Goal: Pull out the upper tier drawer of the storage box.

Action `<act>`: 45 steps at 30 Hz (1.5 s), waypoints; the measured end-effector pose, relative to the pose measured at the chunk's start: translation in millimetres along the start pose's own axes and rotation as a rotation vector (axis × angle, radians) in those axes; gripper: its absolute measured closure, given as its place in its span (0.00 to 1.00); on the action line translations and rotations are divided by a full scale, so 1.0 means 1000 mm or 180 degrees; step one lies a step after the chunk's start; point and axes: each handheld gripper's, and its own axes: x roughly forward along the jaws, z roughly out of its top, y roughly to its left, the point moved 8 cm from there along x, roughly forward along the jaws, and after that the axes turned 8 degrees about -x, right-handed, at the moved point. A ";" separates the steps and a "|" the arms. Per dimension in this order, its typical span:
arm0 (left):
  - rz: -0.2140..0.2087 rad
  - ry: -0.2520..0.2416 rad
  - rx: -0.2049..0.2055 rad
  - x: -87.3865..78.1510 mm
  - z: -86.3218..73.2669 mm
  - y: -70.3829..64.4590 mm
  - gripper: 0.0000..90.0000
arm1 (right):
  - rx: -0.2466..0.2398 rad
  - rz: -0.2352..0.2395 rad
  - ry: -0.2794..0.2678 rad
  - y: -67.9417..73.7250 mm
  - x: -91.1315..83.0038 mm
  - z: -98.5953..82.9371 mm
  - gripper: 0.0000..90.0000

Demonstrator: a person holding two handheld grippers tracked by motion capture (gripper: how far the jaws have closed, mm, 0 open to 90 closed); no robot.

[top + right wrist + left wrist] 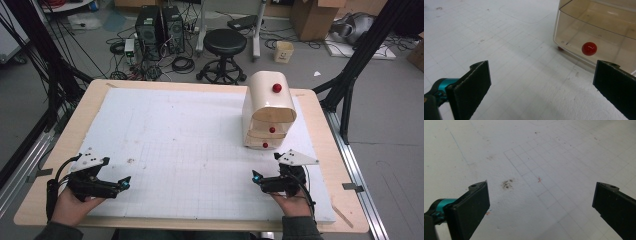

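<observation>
I hold my left hand-held gripper (125, 182) low over the near left of the white board (175, 130) on the tabletop (80, 115), its jaws spread wide with nothing between them, above a dark smudge (507, 184). My right hand-held gripper (256, 176) sits at the near right, jaws equally wide and empty, just beside the cream drawer cabinet (269, 110), whose bottom drawer shows a red knob (589, 48).

L gripper (122, 182) open, R gripper (258, 176) open
</observation>
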 end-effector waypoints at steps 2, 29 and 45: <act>-0.0003 0.0002 -0.0008 0.001 0.000 0.000 0.02 | -0.0013 0.0004 0.0001 0.000 0.001 0.000 0.00; -0.0015 -0.0012 -0.0012 -0.001 0.000 0.000 0.02 | -0.0035 -0.0172 -0.0017 -0.003 -0.010 0.008 0.01; -0.0026 -0.0016 -0.0015 0.002 0.002 0.000 0.02 | 0.0079 -0.0773 -0.0117 -0.017 -0.022 0.024 0.01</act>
